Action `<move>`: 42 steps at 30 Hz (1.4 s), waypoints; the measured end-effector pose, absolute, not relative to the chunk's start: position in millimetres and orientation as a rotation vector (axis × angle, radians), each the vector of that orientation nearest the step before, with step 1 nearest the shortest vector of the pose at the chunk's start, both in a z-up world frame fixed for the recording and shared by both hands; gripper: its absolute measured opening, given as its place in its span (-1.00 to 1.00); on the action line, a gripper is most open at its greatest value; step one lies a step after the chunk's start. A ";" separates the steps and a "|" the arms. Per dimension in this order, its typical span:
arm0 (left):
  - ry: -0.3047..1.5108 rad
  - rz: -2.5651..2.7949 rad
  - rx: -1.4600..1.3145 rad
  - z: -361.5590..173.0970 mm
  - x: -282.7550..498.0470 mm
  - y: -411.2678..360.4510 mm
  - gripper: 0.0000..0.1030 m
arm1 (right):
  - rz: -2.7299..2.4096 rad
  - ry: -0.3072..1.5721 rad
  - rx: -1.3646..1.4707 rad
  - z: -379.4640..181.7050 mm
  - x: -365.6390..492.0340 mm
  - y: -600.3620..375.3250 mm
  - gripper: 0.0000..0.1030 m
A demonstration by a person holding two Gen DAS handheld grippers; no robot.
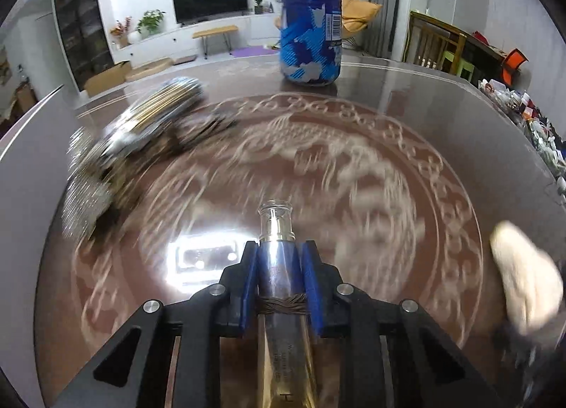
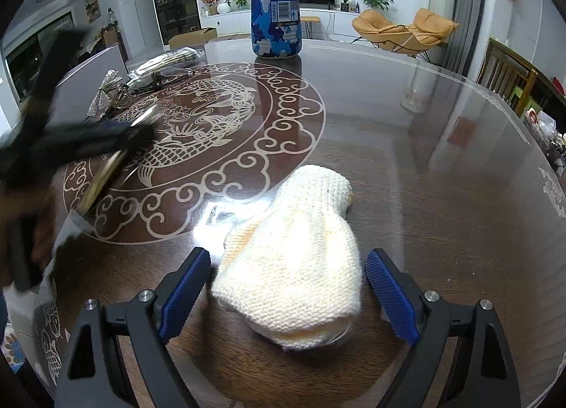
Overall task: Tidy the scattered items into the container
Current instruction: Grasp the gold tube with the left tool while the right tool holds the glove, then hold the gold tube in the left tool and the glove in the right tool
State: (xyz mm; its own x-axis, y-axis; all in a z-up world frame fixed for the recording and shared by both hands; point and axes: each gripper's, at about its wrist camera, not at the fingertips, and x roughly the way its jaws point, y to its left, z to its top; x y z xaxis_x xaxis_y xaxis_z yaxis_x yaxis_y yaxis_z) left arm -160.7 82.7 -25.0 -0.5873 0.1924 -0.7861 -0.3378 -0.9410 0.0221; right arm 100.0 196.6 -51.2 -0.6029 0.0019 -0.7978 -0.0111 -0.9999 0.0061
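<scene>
Bottle first: a slim glass one with a clear cap, gold liquid and a brown cord round its neck, clamped between the blue pads of the left gripper, so those jaws are closed tight on it and the cap pokes out ahead of the tips. Everything under it in the left wrist view is smeared, but the dark desk with its pale fish pattern is clear enough. The right gripper has its jaws spread wide, one pad on each side of a cream knitted pouch that lies on the desk; the pads look just clear of the wool, not pressing it. The same pouch shows up as a pale blob at the right edge of the left view. A tall blue and white can stands upright at the far side of the desk, well apart from both grippers. Far left there's a shiny crinkly pile of wrapped stuff, too blurry for me to say what it is.
</scene>
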 end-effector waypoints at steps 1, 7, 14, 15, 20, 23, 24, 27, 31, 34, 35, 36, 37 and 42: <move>0.241 2.563 -1.229 -25.6 -148.8 75.9 -0.51 | 2.804 0.012 -1.397 -51.3 99.9 196.1 0.75; 0.108 2.604 -1.251 -25.8 -102.7 28.7 -0.52 | 2.790 -0.015 -1.397 -52.2 98.6 192.9 0.75; 0.147 2.585 -1.244 -27.5 -97.8 28.9 -0.12 | 2.771 0.021 -1.389 -51.8 99.7 198.6 0.78; 0.185 2.591 -1.256 -28.5 -98.0 32.9 0.36 | 2.771 0.028 -1.389 -52.1 99.4 199.4 0.79; 0.157 2.605 -1.330 -30.6 -105.0 27.3 0.87 | 2.753 0.034 -1.394 -53.0 98.9 201.2 0.89; 0.172 2.597 -1.353 -32.5 -107.3 29.9 1.00 | 2.733 0.023 -1.407 -54.4 97.3 200.8 1.00; 0.169 2.598 -1.353 -32.5 -107.2 30.0 1.00 | 2.732 0.031 -1.412 -54.9 97.0 201.7 1.00; 0.169 2.599 -1.352 -32.4 -107.1 30.2 1.00 | 2.731 0.031 -1.412 -55.4 97.6 202.2 1.00; 0.169 2.600 -1.350 -32.1 -105.9 30.5 1.00 | 2.731 0.030 -1.412 -55.4 97.7 202.3 1.00; 0.169 2.601 -1.350 -32.2 -106.0 30.7 1.00 | 2.732 0.031 -1.412 -55.4 97.6 202.3 1.00; 0.169 2.601 -1.350 -32.2 -106.0 30.7 1.00 | 2.731 0.030 -1.412 -55.4 97.6 202.3 1.00; 0.168 2.601 -1.350 -32.2 -106.0 30.7 1.00 | 2.731 0.030 -1.412 -55.4 97.6 202.4 1.00; 0.168 2.601 -1.350 -32.3 -106.1 30.7 1.00 | 2.731 0.030 -1.412 -55.4 97.6 202.4 1.00; 0.168 2.601 -1.350 -32.3 -106.3 30.8 1.00 | 2.732 0.030 -1.412 -55.4 97.4 202.5 1.00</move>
State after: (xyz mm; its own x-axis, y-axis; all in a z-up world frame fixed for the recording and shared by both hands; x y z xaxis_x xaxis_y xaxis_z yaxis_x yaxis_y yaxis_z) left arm -106.3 30.8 -32.3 -0.5603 0.1296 -0.8181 -0.2340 -0.9722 0.0062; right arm 97.4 202.5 -55.4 -0.5764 0.0498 -0.8156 -0.0679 -0.9976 -0.0129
